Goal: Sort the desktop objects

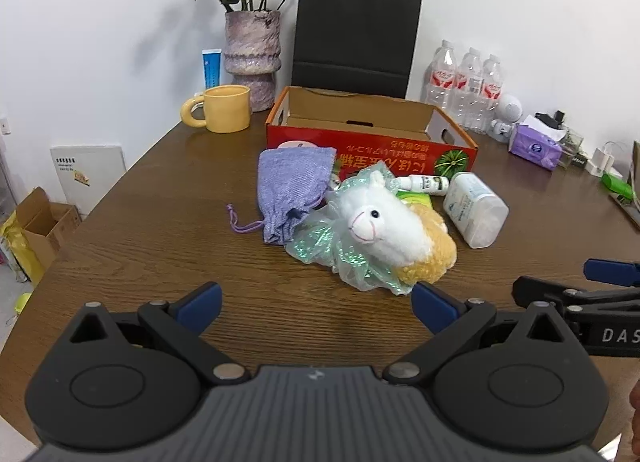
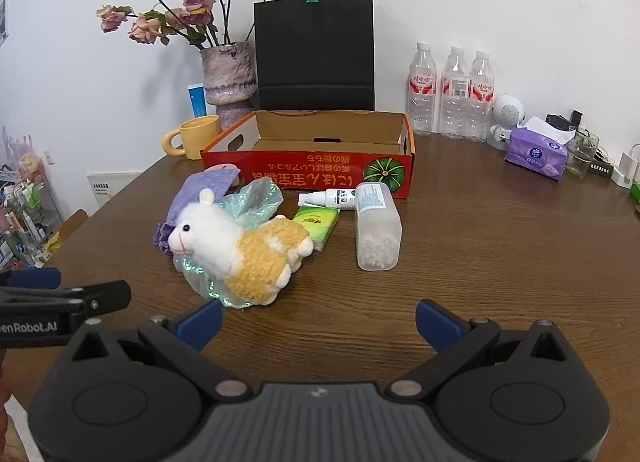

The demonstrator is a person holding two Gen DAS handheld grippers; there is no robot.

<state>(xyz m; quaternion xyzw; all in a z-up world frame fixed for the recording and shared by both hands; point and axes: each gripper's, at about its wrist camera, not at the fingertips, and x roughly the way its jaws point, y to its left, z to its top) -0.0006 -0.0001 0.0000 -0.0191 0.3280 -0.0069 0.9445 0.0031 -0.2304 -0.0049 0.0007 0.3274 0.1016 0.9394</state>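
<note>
A white and yellow alpaca plush (image 1: 392, 234) (image 2: 240, 250) lies on an iridescent green bag (image 1: 340, 254) (image 2: 256, 201) mid-table. Beside it lie a purple drawstring pouch (image 1: 290, 189) (image 2: 200, 189), a green tissue pack (image 2: 318, 223), a small white spray bottle (image 1: 424, 183) (image 2: 328, 197) and a clear cotton-swab jar (image 1: 474, 209) (image 2: 378, 227). An open red cardboard box (image 1: 372, 133) (image 2: 320, 165) stands behind them. My left gripper (image 1: 316, 306) is open and empty, short of the plush. My right gripper (image 2: 318, 324) is open and empty, nearer than the jar.
Along the wall stand a yellow mug (image 1: 224, 107), a vase of dried roses (image 1: 252, 57), a black paper bag (image 1: 356, 33), three water bottles (image 1: 464, 81) and a purple tissue pack (image 1: 536, 145). Each gripper shows at the other view's edge.
</note>
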